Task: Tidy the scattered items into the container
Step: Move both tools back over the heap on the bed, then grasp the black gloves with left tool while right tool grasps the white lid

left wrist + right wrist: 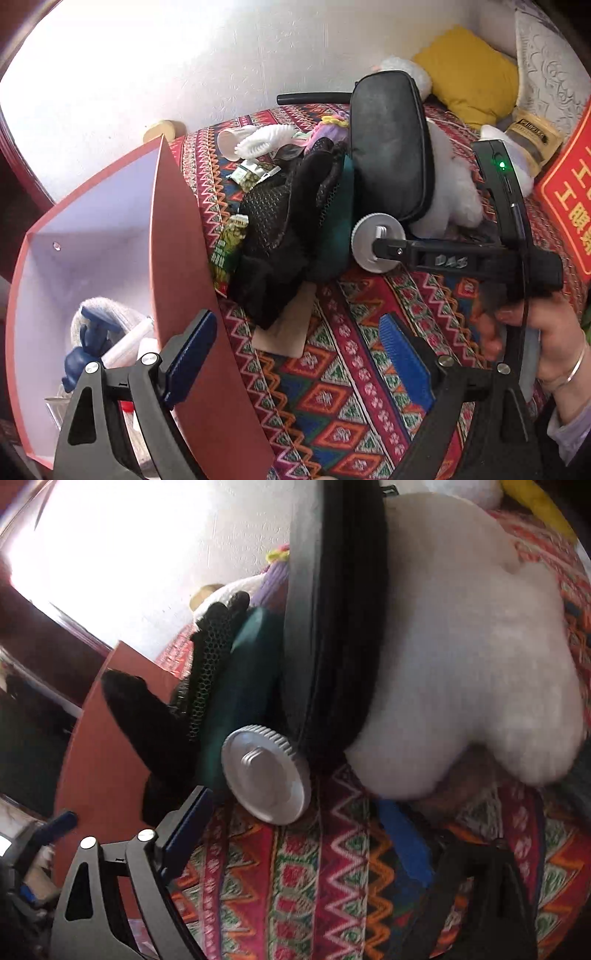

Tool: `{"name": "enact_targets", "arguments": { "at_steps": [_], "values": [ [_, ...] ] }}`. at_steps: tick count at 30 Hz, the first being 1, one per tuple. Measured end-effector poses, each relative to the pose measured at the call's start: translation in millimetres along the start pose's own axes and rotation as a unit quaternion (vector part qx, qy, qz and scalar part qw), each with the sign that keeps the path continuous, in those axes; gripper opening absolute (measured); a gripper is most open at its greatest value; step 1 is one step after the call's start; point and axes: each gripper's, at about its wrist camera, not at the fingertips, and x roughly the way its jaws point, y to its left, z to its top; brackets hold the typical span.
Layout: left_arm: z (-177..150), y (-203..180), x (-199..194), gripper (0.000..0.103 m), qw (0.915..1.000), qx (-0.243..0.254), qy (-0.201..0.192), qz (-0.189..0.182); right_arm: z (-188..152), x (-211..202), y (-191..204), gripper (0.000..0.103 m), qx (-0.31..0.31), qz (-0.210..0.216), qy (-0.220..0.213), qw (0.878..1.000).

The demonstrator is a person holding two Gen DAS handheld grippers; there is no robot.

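The red container (177, 258) with a white inside stands at the left on the patterned cloth and holds a blue spray bottle (88, 339) and white items. My left gripper (297, 352) is open and empty, its jaws straddling the container's near wall. Beside the wall lies a pile: a black mesh glove (277, 229), a teal item (340, 221), an upright black case (388, 147) and a white plush toy (450, 192). My right gripper (295, 834) is open low over the cloth. A silver threaded disc (266, 775) lies just past its left pad, untouched.
Green snack packets (255, 173), a white brush (258, 142) and a purple knitted thing (332, 127) lie behind the pile. A beige card (284, 332) sticks out under the glove. At the right are a yellow cushion (469, 74), a red printed box (569, 192) and a person's hand (539, 332).
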Motion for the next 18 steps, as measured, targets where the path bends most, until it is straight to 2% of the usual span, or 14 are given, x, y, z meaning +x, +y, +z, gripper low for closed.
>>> {"name": "enact_targets", "arguments": {
  "at_steps": [1, 6, 7, 9, 11, 14, 16, 17, 18],
  "values": [
    [1.8, -2.8, 3.3, 0.090, 1.0000, 0.002, 0.002, -0.002, 1.0, -1.2, 0.0, 0.034, 0.001, 0.023, 0.008, 1.000],
    [20.0, -20.9, 30.6, 0.090, 0.9996, 0.021, 0.008, 0.017, -1.3, -32.4, -13.2, 0.033, 0.036, 0.059, 0.008, 0.998],
    [24.5, -22.7, 37.6, 0.090, 0.9996, 0.018, 0.010, 0.021, -1.3, -41.7, -17.3, 0.031, 0.041, 0.068, 0.003, 0.997],
    [31.7, -22.8, 50.5, 0.090, 0.9983, 0.003, 0.020, 0.054, -0.1, -59.9, -24.0, 0.017, 0.044, 0.081, -0.010, 0.996],
    [37.8, -20.0, 60.1, 0.090, 0.9960, -0.021, 0.027, 0.083, 2.9, -75.8, -31.9, 0.017, 0.051, 0.100, -0.024, 0.993],
    [39.5, -16.5, 75.9, 0.090, 0.9953, -0.064, 0.033, 0.065, 6.9, -89.3, -41.6, 0.017, 0.059, 0.114, -0.040, 0.991],
    [36.9, -20.8, 94.5, 0.074, 0.9925, -0.052, 0.055, 0.096, 8.3, -89.0, -46.6, 0.017, 0.066, 0.121, -0.037, 0.990],
    [35.0, -19.6, 101.5, 0.065, 0.9928, -0.059, 0.064, 0.082, 7.7, -86.9, -47.6, 0.017, 0.069, 0.125, -0.031, 0.989],
    [33.4, -16.0, 102.2, 0.052, 0.9934, -0.079, 0.063, 0.054, 6.0, -83.0, -48.9, 0.019, 0.074, 0.133, -0.021, 0.988]
  ]
}}
